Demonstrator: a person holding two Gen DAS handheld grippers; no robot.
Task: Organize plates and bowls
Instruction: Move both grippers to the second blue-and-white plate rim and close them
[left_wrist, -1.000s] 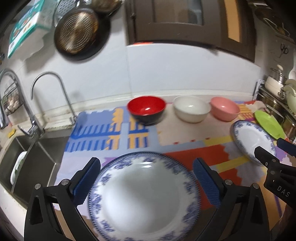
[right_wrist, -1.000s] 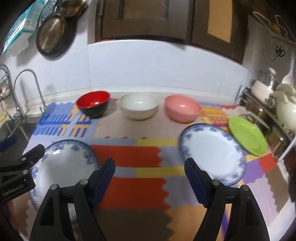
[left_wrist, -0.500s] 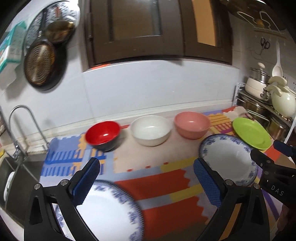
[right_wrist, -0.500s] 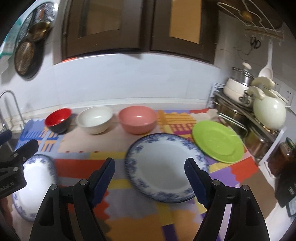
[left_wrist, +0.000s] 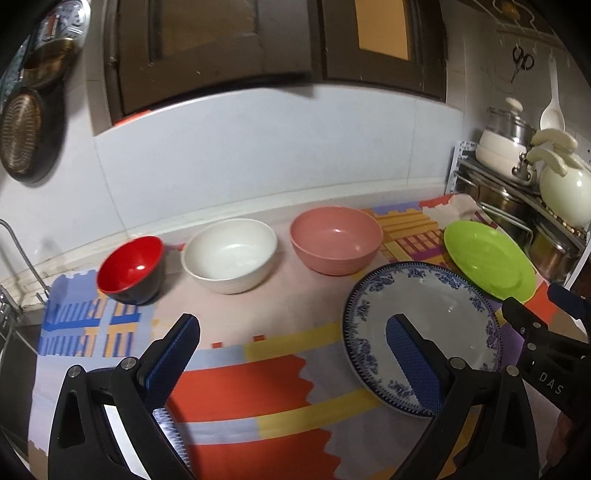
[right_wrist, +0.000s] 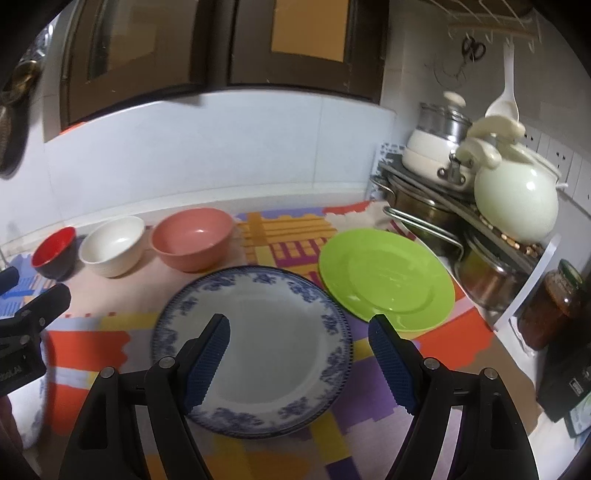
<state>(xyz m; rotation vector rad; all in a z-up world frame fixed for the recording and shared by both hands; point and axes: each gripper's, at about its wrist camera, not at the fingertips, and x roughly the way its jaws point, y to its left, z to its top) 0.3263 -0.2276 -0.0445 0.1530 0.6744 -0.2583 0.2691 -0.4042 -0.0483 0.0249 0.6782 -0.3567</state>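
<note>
A blue-and-white plate (right_wrist: 266, 332) lies on the colourful mat, straight ahead of my open, empty right gripper (right_wrist: 299, 354); it also shows in the left wrist view (left_wrist: 436, 314). A green plate (right_wrist: 384, 273) lies to its right. A red bowl (left_wrist: 131, 269), a white bowl (left_wrist: 231, 254) and a pink bowl (left_wrist: 336, 240) stand in a row at the back. My left gripper (left_wrist: 291, 354) is open and empty above the mat. The rim of a second blue-and-white plate (left_wrist: 171, 424) shows under its left finger.
A rack with steel pots (right_wrist: 424, 210), a cream kettle (right_wrist: 517, 199) and a white pot stands at the right. A jar (right_wrist: 550, 310) sits by the right edge. Pans hang on the wall at left (left_wrist: 22, 136). Dark cabinets hang above.
Both grippers have swung to the right and lifted. The left plate has slid out of the left view to its bottom corner. The right plate now lies between the right gripper's fingers in view.
</note>
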